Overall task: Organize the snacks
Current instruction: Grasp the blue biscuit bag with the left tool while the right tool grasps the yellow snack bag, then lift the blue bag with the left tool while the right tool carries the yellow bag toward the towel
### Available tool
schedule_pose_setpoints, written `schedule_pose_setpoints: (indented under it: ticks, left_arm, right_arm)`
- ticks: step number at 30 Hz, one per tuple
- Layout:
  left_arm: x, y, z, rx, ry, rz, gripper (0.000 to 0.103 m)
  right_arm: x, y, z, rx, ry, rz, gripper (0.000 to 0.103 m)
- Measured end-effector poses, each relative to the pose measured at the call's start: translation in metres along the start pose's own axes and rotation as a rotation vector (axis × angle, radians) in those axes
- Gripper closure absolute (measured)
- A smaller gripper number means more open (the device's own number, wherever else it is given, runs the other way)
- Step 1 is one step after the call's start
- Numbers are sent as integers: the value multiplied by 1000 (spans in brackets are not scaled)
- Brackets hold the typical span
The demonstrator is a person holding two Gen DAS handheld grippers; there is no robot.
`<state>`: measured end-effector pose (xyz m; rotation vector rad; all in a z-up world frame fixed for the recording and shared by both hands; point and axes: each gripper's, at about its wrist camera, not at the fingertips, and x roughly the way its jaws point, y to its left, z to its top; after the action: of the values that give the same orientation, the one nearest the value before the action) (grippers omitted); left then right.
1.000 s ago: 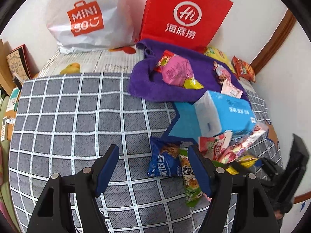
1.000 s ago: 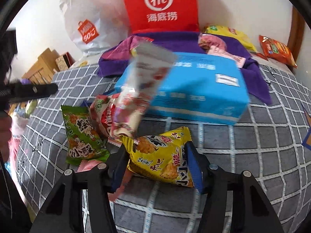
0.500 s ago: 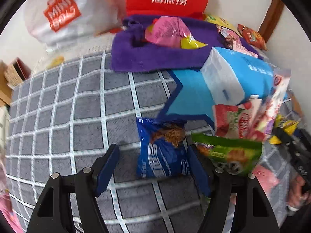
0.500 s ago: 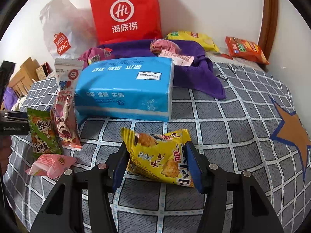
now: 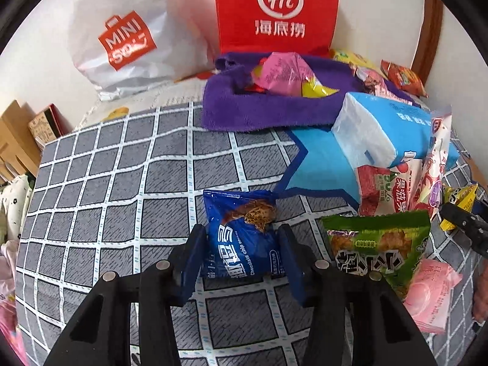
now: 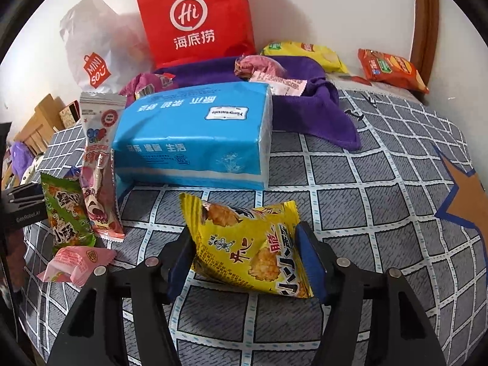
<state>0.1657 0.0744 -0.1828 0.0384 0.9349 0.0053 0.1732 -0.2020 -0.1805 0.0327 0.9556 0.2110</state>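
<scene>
A blue chocolate-chip cookie packet [image 5: 238,213] lies flat on the grey checked cloth [image 5: 122,201]. My left gripper [image 5: 242,244] straddles it and its jaws are closing. The pads stand right at the packet's two sides, and the packet shows no squeeze. A yellow snack packet [image 6: 238,228] rests on the cloth between the pads of my right gripper [image 6: 244,244]. Those jaws are opening and have come off the packet. The right gripper's tip [image 5: 463,222] also shows at the right edge of the left wrist view.
A blue tissue pack [image 6: 195,134] stands behind the yellow packet. Beside it are a green packet [image 5: 375,244], a pink packet [image 5: 433,289] and a long stick packet [image 6: 97,167]. At the back are a purple towel [image 5: 274,109] holding snacks, a red bag [image 5: 274,9] and a white bag [image 5: 122,36].
My left gripper sank onto the blue packet and narrowed around it. My right gripper carried the yellow packet rightward away from the pile, then widened its jaws.
</scene>
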Motion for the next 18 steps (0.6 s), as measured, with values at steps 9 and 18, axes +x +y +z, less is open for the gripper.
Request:
schedule_pose_setpoints:
  ticks: [9,18]
  left_arm:
    - [1,1,-1,-28,-6,-12,55]
    - [2,1,-1,-39,-6,-10,54]
  right_arm:
    - [1,-1,0,3,3,-5,37]
    - [3,2,0,-35,14,-27,34]
